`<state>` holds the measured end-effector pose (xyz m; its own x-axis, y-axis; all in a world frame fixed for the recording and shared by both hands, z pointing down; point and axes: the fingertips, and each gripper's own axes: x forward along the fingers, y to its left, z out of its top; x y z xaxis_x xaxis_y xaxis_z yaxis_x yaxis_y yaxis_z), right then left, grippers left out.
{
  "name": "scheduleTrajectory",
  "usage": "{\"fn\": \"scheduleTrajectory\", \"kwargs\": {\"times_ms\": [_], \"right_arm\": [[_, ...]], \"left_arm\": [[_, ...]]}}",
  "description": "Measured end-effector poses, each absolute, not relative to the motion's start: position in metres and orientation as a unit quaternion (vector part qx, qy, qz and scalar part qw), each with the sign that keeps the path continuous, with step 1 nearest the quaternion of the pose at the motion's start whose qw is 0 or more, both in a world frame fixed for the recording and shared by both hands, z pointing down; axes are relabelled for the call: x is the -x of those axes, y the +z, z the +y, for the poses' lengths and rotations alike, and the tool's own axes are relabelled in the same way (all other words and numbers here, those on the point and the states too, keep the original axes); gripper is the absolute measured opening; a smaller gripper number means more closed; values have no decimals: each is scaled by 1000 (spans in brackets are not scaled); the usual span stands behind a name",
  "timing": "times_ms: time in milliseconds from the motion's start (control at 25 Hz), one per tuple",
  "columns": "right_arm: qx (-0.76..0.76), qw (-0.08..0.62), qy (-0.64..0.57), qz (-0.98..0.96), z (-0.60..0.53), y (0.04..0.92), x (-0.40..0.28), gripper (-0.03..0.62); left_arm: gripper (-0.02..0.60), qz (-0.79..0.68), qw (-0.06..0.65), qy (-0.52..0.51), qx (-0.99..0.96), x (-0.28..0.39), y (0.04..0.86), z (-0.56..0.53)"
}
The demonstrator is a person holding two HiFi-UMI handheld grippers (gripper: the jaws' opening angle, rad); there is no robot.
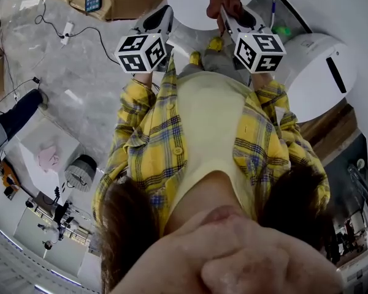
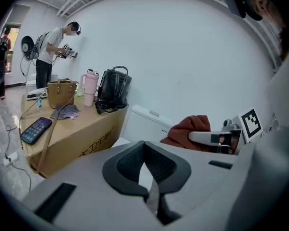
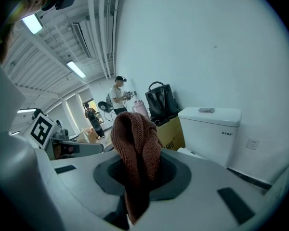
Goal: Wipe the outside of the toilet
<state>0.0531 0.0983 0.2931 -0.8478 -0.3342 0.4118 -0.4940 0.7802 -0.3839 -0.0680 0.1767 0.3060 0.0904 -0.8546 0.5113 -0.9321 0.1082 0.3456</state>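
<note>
a cardboard box [image 2: 77, 141] stands just beside the toilet tank [image 2: 144, 124], wall [image 2: 183, 57] behind, front open.

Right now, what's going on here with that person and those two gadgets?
A person in a yellow plaid shirt stands facing a white toilet, holding a gripper in each hand. The right gripper is clamped on a reddish-brown cloth. The left gripper is shut with nothing in it. The cloth is not touching the toilet.

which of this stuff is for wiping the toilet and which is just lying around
For the job: toilet; cloth, held in the right gripper.

Lying about: box; phone; black bag; pink cup; tan handbag.
</note>
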Motion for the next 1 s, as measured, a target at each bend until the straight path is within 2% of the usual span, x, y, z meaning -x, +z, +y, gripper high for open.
{"fn": "scheduleTrajectory", "kwargs": {"times_ms": [560,1000], "right_arm": [[-262,192,282,-903,42,362,-63,83],[-345,198,303,-866,14,401,-12,83]], "left_arm": [[8,-655,346,69,-668,68,342,115],[8,-589,354,103,-719,120,368,72]]}}
